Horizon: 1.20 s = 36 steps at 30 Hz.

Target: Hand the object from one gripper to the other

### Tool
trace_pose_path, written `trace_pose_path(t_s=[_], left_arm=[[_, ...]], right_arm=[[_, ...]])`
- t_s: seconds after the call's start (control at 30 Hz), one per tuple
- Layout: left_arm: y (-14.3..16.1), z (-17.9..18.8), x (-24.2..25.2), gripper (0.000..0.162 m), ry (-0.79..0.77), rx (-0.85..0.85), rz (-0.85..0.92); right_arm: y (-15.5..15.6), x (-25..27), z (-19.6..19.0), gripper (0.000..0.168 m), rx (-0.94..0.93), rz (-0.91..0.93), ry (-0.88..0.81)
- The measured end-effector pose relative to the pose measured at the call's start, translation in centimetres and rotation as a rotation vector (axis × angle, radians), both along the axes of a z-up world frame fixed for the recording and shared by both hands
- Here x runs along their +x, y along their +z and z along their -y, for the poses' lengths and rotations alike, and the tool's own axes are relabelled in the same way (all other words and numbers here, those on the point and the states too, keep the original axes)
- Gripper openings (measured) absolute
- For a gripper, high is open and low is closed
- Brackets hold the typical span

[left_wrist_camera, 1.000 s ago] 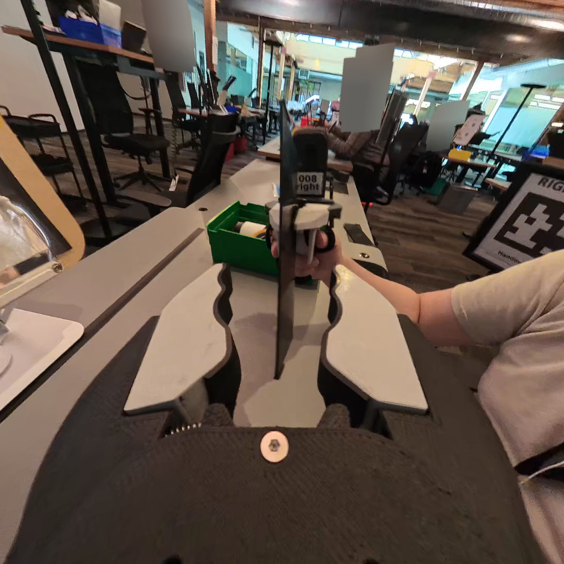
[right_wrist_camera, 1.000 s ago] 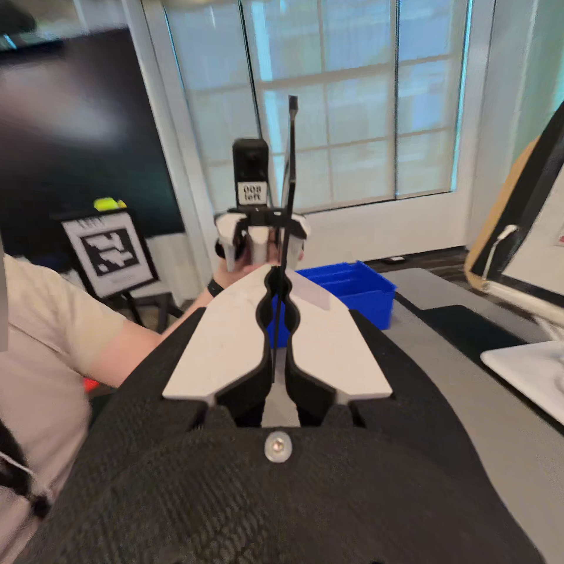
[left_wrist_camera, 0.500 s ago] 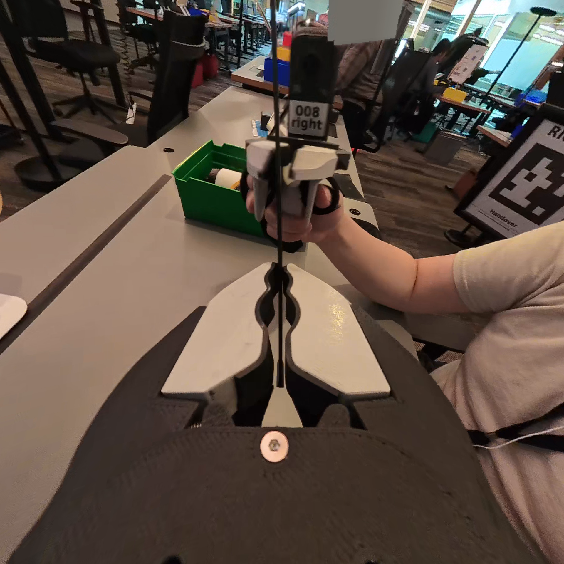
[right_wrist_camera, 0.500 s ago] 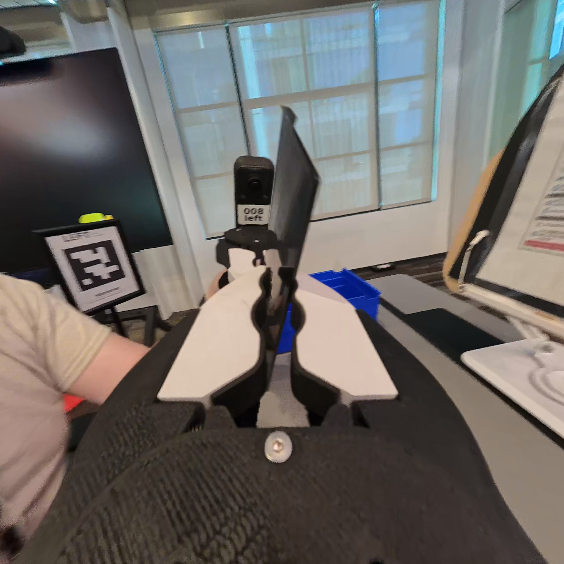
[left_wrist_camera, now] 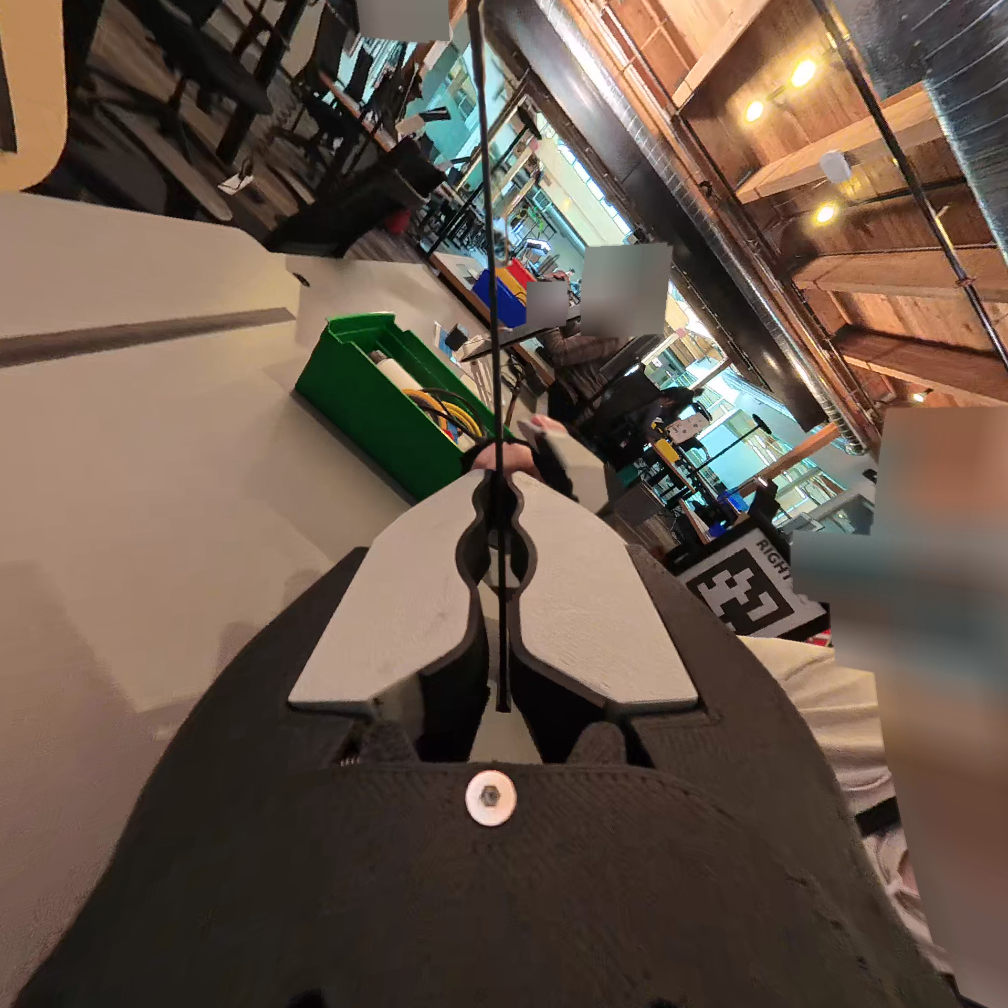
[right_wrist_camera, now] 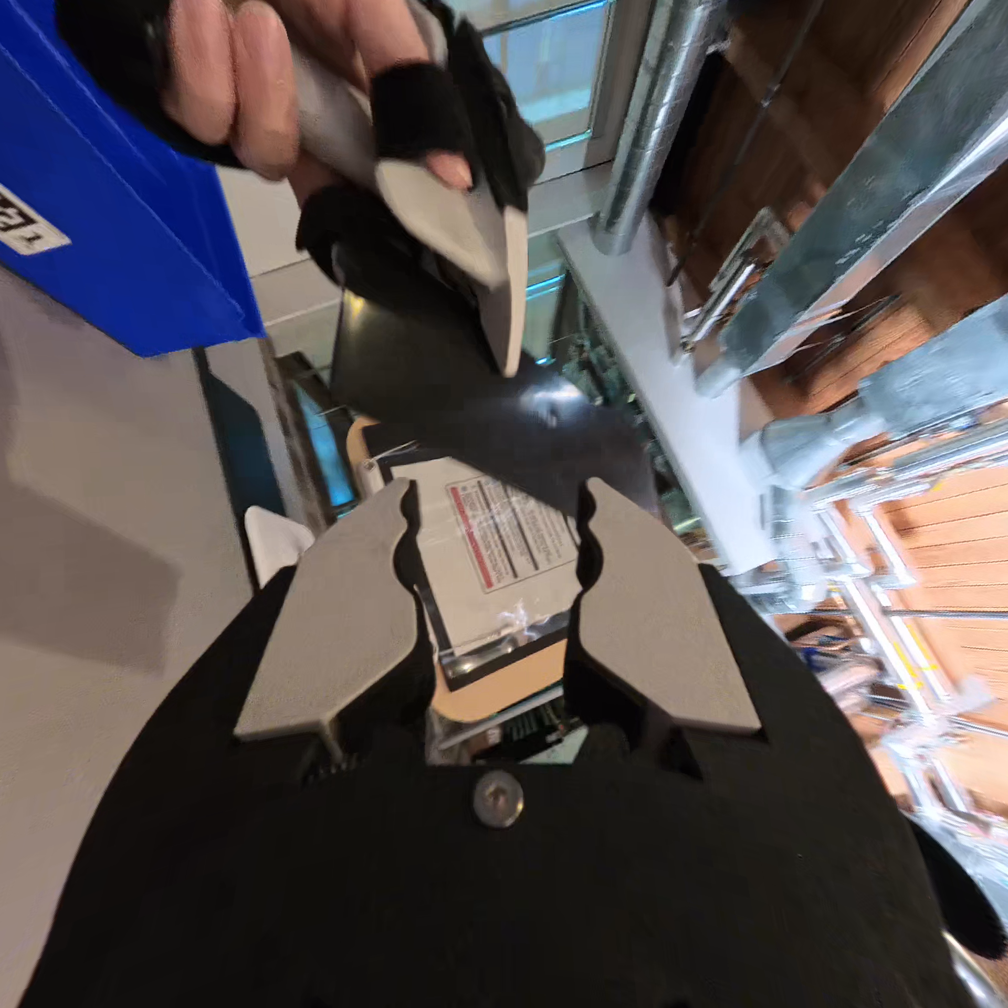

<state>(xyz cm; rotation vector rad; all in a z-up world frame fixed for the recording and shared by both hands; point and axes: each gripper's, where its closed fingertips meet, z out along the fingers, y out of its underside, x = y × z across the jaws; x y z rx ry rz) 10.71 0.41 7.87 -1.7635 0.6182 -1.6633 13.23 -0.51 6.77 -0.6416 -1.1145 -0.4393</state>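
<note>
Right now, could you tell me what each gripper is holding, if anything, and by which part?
The left gripper is shut on the thin black sheet, pinching it across its flat faces near one end. The right gripper is open and holds nothing.

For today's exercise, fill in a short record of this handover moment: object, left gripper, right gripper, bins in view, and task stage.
object: thin black flat plate, seen edge-on in the left wrist view
left gripper: shut on the plate
right gripper: open, holding nothing
bins: green bin with cables on the grey table; blue bin in the right wrist view
task stage: plate now held by the left gripper alone
</note>
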Motion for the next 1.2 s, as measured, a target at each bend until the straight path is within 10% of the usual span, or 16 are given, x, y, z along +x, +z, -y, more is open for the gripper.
trace_pose_path(t_s=[0.47,0.73,0.9,1.07,1.2], left_arm=[[-1.1,0.4,2.3,0.007,-0.128,-0.125,0.066],[3.0,-0.8,0.7,0.058,0.105,0.249,0.127],[4.6,0.1,0.5,0.069,0.158,0.482,0.118],[3.8,0.6,0.9,0.074,0.084,0.498,0.084],[1.5,1.2,1.8,0.066,-0.016,0.46,-0.013]], right_arm=[[0.0,-0.3,0.3,0.01,0.036,-0.037,-0.03],[0.9,4.0,-1.2,0.003,-0.196,-0.117,0.007],[-0.8,5.0,-3.4,0.003,-0.739,-0.333,0.171],[-1.9,0.9,-0.5,0.002,-1.506,-0.522,0.676],[-2.4,-0.1,0.4,0.002,-1.673,-0.547,0.813]])
